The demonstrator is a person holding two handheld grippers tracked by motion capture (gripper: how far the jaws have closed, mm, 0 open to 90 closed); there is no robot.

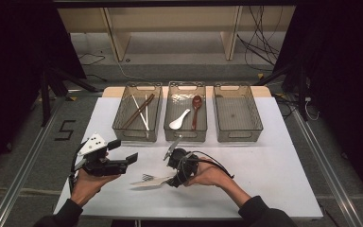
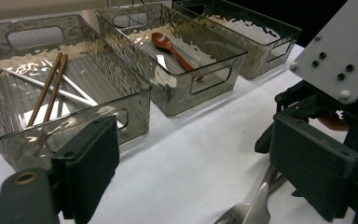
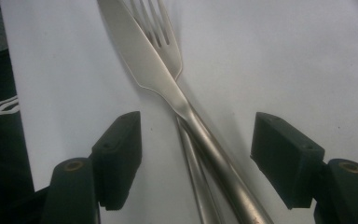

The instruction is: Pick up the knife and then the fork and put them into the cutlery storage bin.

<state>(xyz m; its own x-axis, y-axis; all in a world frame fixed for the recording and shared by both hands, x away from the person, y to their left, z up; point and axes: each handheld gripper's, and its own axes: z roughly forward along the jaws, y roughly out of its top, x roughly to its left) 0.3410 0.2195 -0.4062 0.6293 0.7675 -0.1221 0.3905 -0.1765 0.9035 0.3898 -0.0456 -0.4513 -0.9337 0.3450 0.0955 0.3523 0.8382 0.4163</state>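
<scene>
Right tongs (image 3: 196, 158) stood spread astride a knife (image 3: 168, 88) crossed over a fork (image 3: 161, 35) on the white tabletop (image 1: 274, 161), touching neither; both handles ran off the picture's bottom edge. Left tongs (image 1: 123, 151) hovered spread, well left of the cutlery.

We see 3 clear bins in a row at 12 o'clock on the white table (image 1: 274, 189). The left bin (image 1: 137, 111) holds chopsticks (image 1: 138, 111), the middle bin (image 1: 185, 111) a white spoon (image 1: 179, 120) beside a brown spoon (image 1: 196, 109). The right bin (image 1: 237, 112) stands at 1 o'clock.
</scene>
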